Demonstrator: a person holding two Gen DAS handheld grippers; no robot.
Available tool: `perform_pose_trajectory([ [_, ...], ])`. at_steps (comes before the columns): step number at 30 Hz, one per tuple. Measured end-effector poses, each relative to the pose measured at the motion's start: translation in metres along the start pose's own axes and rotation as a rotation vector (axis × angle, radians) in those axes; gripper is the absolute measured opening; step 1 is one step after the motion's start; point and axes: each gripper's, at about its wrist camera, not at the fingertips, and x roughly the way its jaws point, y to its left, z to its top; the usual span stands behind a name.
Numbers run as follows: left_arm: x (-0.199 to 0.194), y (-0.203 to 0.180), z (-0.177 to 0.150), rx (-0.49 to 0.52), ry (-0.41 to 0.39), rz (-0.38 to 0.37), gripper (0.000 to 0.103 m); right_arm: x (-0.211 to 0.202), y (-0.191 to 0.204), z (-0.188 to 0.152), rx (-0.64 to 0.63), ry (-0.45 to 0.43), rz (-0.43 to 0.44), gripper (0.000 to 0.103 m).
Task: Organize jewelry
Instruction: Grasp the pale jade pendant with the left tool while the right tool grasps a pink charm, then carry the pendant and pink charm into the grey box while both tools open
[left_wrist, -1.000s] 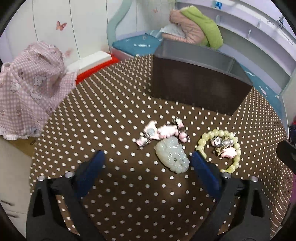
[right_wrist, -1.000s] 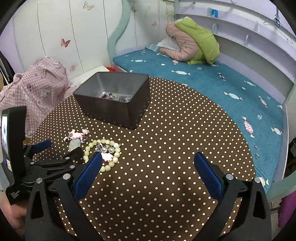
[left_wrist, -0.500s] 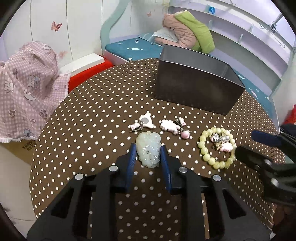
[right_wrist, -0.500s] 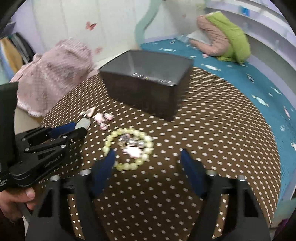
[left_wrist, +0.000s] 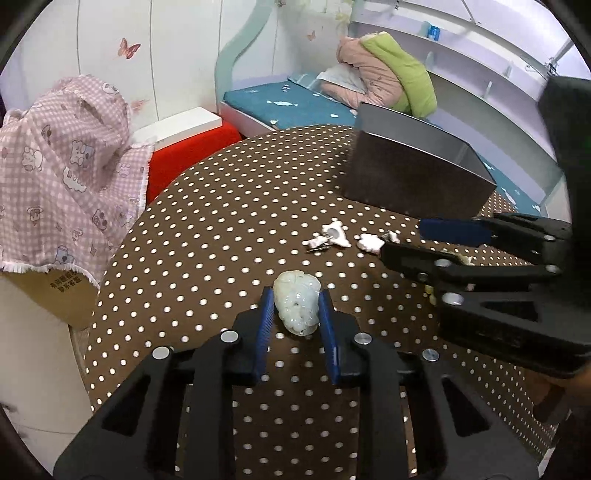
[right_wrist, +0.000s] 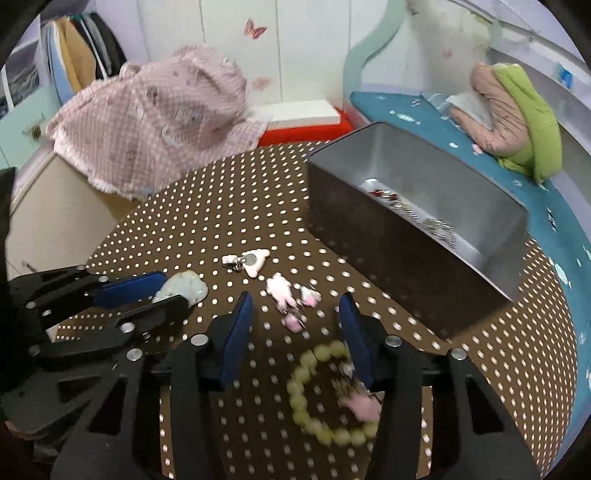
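Observation:
My left gripper (left_wrist: 296, 306) is shut on a pale green jade pendant (left_wrist: 297, 305) and holds it just above the dotted brown table (left_wrist: 207, 236). It also shows in the right wrist view (right_wrist: 181, 290). My right gripper (right_wrist: 297, 325) is open over a yellow-green bead bracelet (right_wrist: 325, 398) with a pink charm inside it. Pink and white charms (right_wrist: 284, 291) lie between its fingertips. A white charm (right_wrist: 251, 260) lies farther off. The dark metal box (right_wrist: 417, 221) holds some jewelry at the far right.
A pink checked cloth (left_wrist: 62, 155) drapes over a cardboard box left of the table. A red and white box (left_wrist: 192, 136) and a teal bed (left_wrist: 280, 103) lie behind the table. The right gripper's body (left_wrist: 498, 280) crosses the left wrist view.
My left gripper closed on the jade pendant and lifted it toward itself. My right gripper moved left over the bracelet and narrowed its opening.

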Motion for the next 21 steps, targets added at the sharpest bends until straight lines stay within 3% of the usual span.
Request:
perform_pose_trajectory([
  [5,0.006,0.001,0.001,-0.009,0.012,-0.006,0.025,0.009,0.006,-0.003,-0.033,0.018,-0.035,0.038],
  [11,0.012,-0.003,0.005,-0.004,0.010,-0.032,0.026,0.005,0.003,-0.010,-0.036,0.006,-0.042,0.011],
  [15,0.013,0.000,0.006,-0.022,0.010,-0.079,0.025,-0.002,-0.004,-0.017,0.012,-0.017,0.001,0.011],
  [21,0.007,-0.003,0.002,-0.021,0.002,-0.093,0.024,-0.024,-0.012,-0.016,0.078,-0.063,0.076,0.011],
])
